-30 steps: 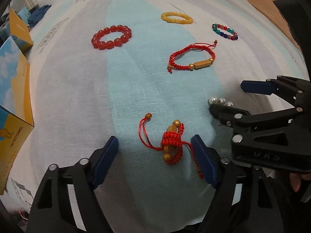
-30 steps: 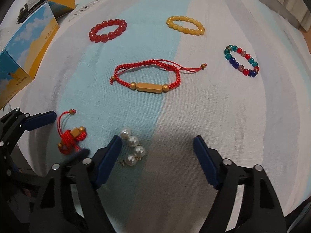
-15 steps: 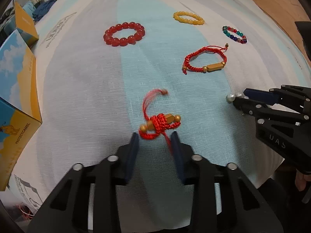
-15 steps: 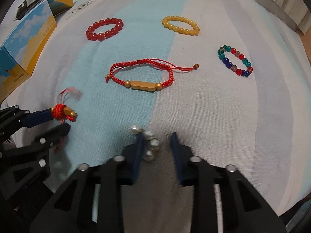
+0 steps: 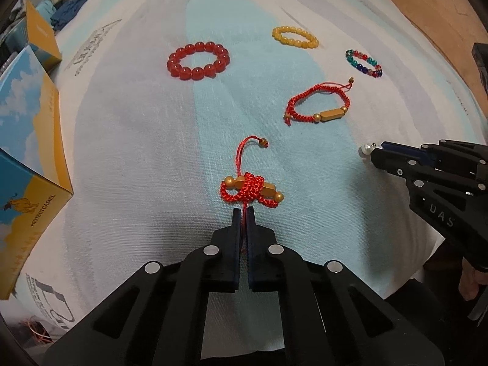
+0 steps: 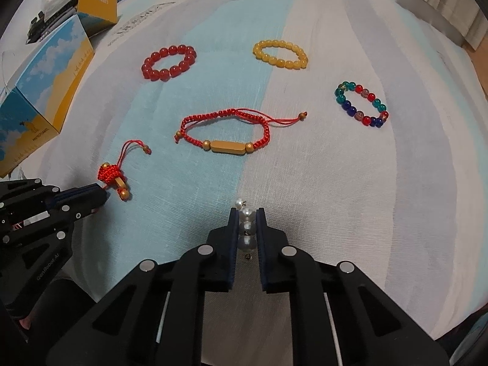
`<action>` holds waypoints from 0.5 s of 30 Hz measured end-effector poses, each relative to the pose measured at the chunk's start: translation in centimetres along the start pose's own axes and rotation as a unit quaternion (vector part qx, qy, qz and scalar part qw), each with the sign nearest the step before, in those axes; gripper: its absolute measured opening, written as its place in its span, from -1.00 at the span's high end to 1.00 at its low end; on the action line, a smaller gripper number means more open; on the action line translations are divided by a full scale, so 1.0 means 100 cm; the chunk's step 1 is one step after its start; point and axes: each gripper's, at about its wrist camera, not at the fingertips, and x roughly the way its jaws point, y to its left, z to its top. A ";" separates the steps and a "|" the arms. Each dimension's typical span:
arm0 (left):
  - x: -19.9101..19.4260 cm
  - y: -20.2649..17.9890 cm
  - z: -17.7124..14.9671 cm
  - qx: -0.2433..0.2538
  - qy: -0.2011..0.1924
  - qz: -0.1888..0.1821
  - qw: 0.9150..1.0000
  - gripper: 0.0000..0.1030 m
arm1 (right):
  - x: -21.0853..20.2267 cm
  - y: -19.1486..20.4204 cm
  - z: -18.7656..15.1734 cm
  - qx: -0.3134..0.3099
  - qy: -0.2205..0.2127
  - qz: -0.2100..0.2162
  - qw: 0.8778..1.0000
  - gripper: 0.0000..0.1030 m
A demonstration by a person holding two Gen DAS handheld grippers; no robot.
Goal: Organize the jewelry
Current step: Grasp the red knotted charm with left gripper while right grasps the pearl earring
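My left gripper [image 5: 243, 213] is shut on the cord of a bunched red cord bracelet with gold beads [image 5: 250, 189], which also shows in the right wrist view [image 6: 113, 174]. My right gripper [image 6: 246, 213] is shut on a short pearl strand [image 6: 245, 224]; one pearl [image 5: 366, 149] sticks out of it in the left wrist view. On the striped cloth lie a red bead bracelet [image 5: 198, 60], a yellow bead bracelet [image 5: 295, 37], a multicolour bead bracelet [image 5: 363, 62] and a spread red cord bracelet with a gold bar [image 5: 318, 103].
Blue and yellow cardboard boxes [image 5: 27, 140] stand along the left edge of the cloth, more of them behind [image 6: 97, 3]. A wooden floor [image 5: 427, 0] shows at the far right past the bed edge.
Both grippers have shut: the left on the red cord bracelet, the right on the pearl strand. Both pieces have shifted from where they lay a second ago.
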 end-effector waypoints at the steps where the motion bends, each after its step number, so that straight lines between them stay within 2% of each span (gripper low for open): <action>1: -0.001 0.000 0.000 0.000 -0.001 -0.001 1.000 0.97 | -0.001 0.000 0.000 0.001 -0.001 0.000 1.000 0.79; 15: -0.026 0.000 0.009 0.005 -0.019 -0.005 1.000 1.00 | -0.019 -0.002 0.008 0.007 -0.021 0.003 1.000 0.79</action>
